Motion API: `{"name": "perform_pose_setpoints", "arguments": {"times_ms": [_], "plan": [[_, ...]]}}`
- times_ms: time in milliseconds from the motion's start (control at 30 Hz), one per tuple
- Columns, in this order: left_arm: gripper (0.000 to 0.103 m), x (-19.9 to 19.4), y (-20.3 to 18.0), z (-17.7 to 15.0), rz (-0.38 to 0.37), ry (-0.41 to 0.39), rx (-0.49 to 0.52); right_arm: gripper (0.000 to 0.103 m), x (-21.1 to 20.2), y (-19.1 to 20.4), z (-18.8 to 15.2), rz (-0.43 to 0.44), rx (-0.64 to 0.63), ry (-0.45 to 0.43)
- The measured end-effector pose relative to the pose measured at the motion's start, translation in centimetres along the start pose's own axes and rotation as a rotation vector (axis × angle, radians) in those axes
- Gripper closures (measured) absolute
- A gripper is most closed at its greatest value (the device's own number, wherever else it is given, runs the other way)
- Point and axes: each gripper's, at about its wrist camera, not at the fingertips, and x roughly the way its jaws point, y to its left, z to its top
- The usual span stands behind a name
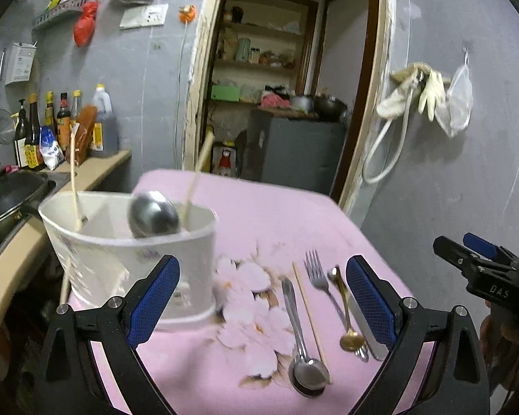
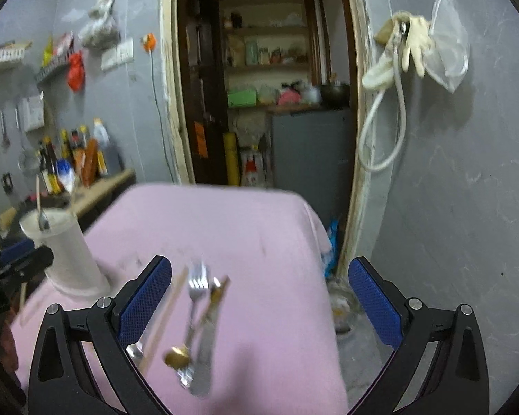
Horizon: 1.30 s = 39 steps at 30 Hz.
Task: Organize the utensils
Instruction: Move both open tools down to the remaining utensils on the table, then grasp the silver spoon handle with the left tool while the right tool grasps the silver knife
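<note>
Left claw (image 1: pixel 263 297) wide open, empty, above pink desk (image 1: pixel 259 207). Right claw (image 2: pixel 259 301) also wide open, empty, over loose cutlery. White holder (image 1: pixel 131 256) left on desk contains ladle (image 1: pixel 152 214) and two pale sticks, blurred. Beside holder lie spoon (image 1: pixel 306 363), chopstick (image 1: pixel 311 321), fork (image 1: pixel 320 276), gold spoon (image 1: pixel 349 332), knife partly hidden behind claw finger.

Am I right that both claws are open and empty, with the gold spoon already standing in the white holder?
Not quite. The gold spoon lies on the pink tablecloth beside the fork, outside the white holder, as the left wrist view shows. Both the left claw and right claw are open and empty.
</note>
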Motion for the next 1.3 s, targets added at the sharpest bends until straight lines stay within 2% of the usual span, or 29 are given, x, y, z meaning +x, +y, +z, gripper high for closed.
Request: {"name": "perform_pose_setpoints", "arguments": {"times_ms": [200, 300, 367, 400, 467, 600, 733, 833, 1133, 1300], "plan": [[0.009, 3.1, -1.6, -1.9, 0.062, 0.094, 0.059, 0.002, 2.6, -1.4, -3.0, 0.006, 0.002, 0.155], [0.009, 4.7, -1.7, -2.6, 0.059, 0.151, 0.069, 0.009, 3.2, -1.4, -3.9, 0.029, 0.004, 0.194], [0.010, 5.6, -1.7, -3.2, 0.065, 0.192, 0.074, 0.020, 3.5, -1.0, -4.5, 0.050, -0.001, 0.218], [0.012, 6.0, -1.7, -3.3, 0.065, 0.205, 0.076, 0.022, 3.7, -0.7, -4.7, 0.059, -0.006, 0.229], [0.017, 6.8, -1.7, -3.7, 0.059, 0.234, 0.081, 0.028, 4.0, -0.3, -5.2, 0.080, -0.019, 0.248], [0.055, 8.9, -1.5, -4.5, 0.022, 0.336, 0.081, 0.034, 4.4, 1.0, -5.9, 0.112, -0.070, 0.273], [0.066, 10.4, -1.5, -4.8, -0.018, 0.401, 0.064, 0.041, 5.0, 1.9, -6.4, 0.121, -0.099, 0.300], [0.073, 11.3, -1.6, -4.6, -0.047, 0.430, 0.042, 0.041, 5.6, 2.7, -6.4, 0.120, -0.129, 0.312], [0.077, 13.6, -2.1, -4.5, -0.074, 0.507, 0.050, 0.043, 7.1, 5.0, -6.6, 0.074, -0.237, 0.342], [0.077, 14.4, -2.9, -4.4, -0.069, 0.545, 0.098, 0.044, 7.6, 5.7, -6.5, 0.040, -0.290, 0.348]]}}
